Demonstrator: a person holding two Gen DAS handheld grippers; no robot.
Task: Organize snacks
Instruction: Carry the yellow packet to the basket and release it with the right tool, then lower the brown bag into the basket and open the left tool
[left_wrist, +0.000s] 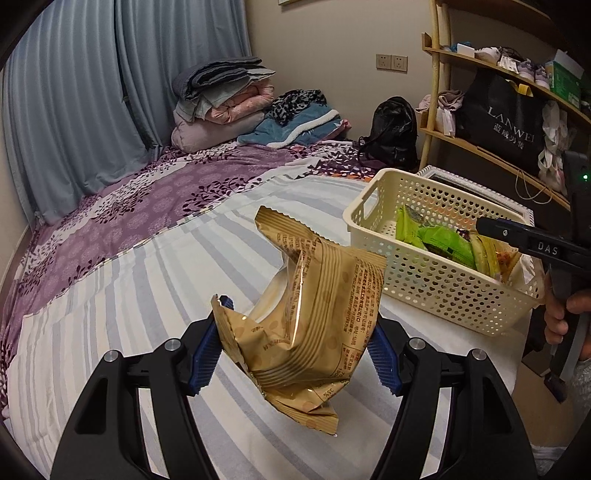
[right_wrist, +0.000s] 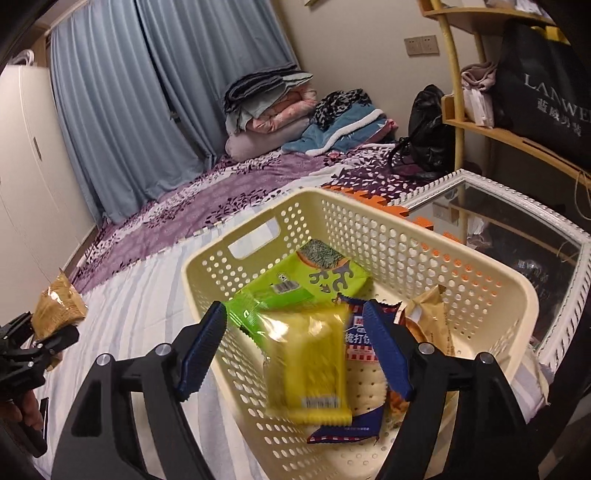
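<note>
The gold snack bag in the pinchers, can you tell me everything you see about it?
The gold snack bag is shiny, crinkly foil-like plastic with pale stripes, dots and small printed writing. It is bent and twisted, its zigzag top edge tipped up and back. The left gripper pinches it between blue ridged pads, holding it above the striped bedsheet. It sits left of the cream basket, not touching it. Something pale shows through a clear patch.

The left gripper (left_wrist: 295, 354) clamps a crumpled gold snack packet (left_wrist: 310, 314) above a striped bedsheet (left_wrist: 147, 295). A cream perforated basket (left_wrist: 424, 280) holding green packets (left_wrist: 439, 240) sits near the bed's right edge.
</note>
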